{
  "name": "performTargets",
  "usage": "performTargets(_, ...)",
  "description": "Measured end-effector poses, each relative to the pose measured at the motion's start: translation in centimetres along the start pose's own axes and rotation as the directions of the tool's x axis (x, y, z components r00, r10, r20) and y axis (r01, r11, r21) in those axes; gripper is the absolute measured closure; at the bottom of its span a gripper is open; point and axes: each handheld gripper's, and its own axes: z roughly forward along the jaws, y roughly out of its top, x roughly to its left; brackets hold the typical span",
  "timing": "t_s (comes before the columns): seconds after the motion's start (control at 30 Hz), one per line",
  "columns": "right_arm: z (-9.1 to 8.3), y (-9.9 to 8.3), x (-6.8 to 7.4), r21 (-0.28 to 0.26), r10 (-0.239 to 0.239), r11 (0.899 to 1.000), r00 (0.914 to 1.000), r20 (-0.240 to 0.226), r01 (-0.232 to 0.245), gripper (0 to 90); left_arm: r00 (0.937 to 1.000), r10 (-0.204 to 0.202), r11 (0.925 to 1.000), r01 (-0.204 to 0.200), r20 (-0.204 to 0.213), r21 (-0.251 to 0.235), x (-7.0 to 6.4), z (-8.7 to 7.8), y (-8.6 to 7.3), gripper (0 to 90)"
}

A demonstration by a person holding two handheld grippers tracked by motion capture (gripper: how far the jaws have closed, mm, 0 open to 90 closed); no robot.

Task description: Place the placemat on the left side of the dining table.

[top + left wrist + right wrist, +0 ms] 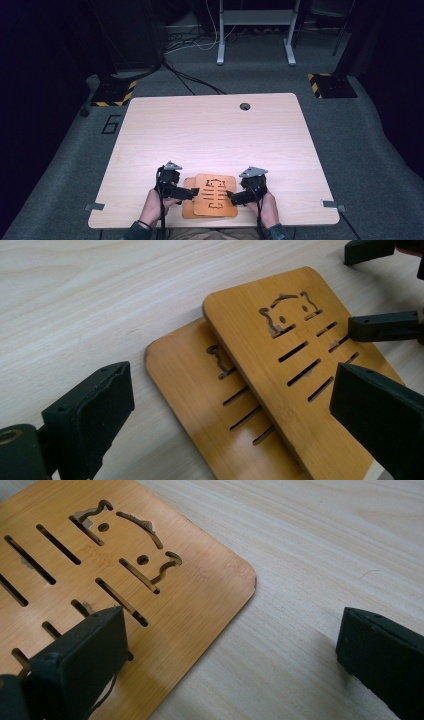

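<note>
Two stacked bamboo trivets (212, 195), long axes running near to far, were seen at the near edge of the counter (210, 125), flanked closely by the left gripper (192, 192) and right gripper (230, 195), both released with jaws spread.

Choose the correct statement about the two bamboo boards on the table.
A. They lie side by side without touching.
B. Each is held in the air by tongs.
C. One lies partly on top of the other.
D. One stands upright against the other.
C: the upper bamboo board lies flat over part of the lower bamboo board, whose left edge sticks out beside it, and both rest on the table.
</note>
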Motion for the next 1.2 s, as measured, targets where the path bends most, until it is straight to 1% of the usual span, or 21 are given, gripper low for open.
performTargets(0.17,0.0,0.0,0.0,0.0,0.002,1.0,1.0,0.002,-0.002,0.0,0.9996,0.003,0.9997,-0.004,0.028,0.024,-0.4,0.9,0.3,3.8)
performTargets(0.2,0.0,0.0,0.0,0.001,0.001,1.0,1.0,0.003,-0.001,0.0,0.9992,-0.004,0.9997,0.003,0.039,0.026,-0.4,1.0,0.4,3.8)
performTargets(0.27,0.0,0.0,0.0,-0.001,0.0,1.0,1.0,0.001,0.0,0.0,0.9989,-0.003,0.9992,0.001,0.048,0.041,-0.5,1.3,0.5,3.9)
performTargets(0.3,0.0,0.0,0.0,0.001,0.002,1.0,1.0,0.003,-0.002,0.0,0.9981,-0.004,0.999,0.001,0.061,0.044,-0.6,1.5,0.5,4.1)
performTargets(0.37,0.0,0.0,0.0,-0.001,0.002,1.0,1.0,0.002,-0.002,0.0,0.9979,-0.007,0.9988,0.004,0.065,0.049,-0.7,1.6,0.5,5.1)
performTargets(0.43,0.0,0.0,0.0,-0.001,0.002,1.0,1.0,0.002,-0.002,0.0,0.9969,-0.01,0.9985,0.006,0.078,0.054,-0.8,1.8,0.5,5.1)
performTargets(0.53,0.0,0.0,0.0,-0.001,0.002,1.0,1.0,0.001,-0.002,0.0,0.9959,-0.008,0.9981,0.002,0.09,0.062,-0.9,2.1,0.6,5.3)
performTargets(0.57,0.0,0.0,0.0,-0.001,0.002,1.0,1.0,0.002,-0.002,0.0,0.9957,0.0,0.9974,-0.007,0.093,0.072,-1.0,2.1,0.7,5.5)
performTargets(0.6,0.0,0.0,0.0,-0.001,0.002,1.0,1.0,0.001,-0.002,0.0,0.9951,-0.005,0.9978,-0.001,0.099,0.067,-1.1,2.2,0.6,5.8)
performTargets(0.63,0.0,0.0,0.0,-0.002,0.001,1.0,1.0,0.002,-0.001,0.0,0.9939,0.0,0.9969,-0.009,0.11,0.078,-1.0,2.2,0.7,6.5)
performTargets(0.8,0.0,0.0,0.0,-0.003,-0.004,1.0,1.0,0.001,0.004,0.0,0.9914,-0.013,0.996,0.001,0.13,0.089,-1.0,2.6,0.7,7.2)
performTargets(0.83,0.0,0.0,0.0,-0.002,0.001,1.0,1.0,0.001,-0.001,0.0,0.9905,-0.007,0.9955,-0.006,0.137,0.094,-1.0,2.6,0.8,7.2)
performTargets(0.9,0.0,0.0,0.0,-0.002,0.002,1.0,1.0,0.001,-0.002,0.0,0.9886,-0.008,0.9953,-0.007,0.15,0.096,-1.0,2.7,0.8,7.1)
performTargets(0.93,0.0,0.0,-0.1,-0.003,-0.004,1.0,1.0,0.001,0.004,0.0,0.9887,-0.023,0.9958,0.01,0.148,0.091,-1.2,2.9,0.7,7.2)
performTargets(0.97,0.0,0.0,0.0,-0.003,-0.002,1.0,1.0,0.001,0.002,0.0,0.9871,-0.018,0.9948,0.001,0.159,0.102,-1.1,2.9,0.7,7.2)
performTargets(1.03,0.0,0.0,0.0,-0.002,0.001,1.0,1.0,0.002,-0.001,0.0,0.9862,-0.012,0.9933,-0.007,0.165,0.115,-1.1,3.1,0.8,7.1)
performTargets(1.2,0.0,0.0,-0.1,-0.003,-0.004,1.0,1.0,0.001,0.004,0.0,0.9837,-0.021,0.9918,-0.003,0.179,0.128,-1.2,3.5,0.9,6.8)
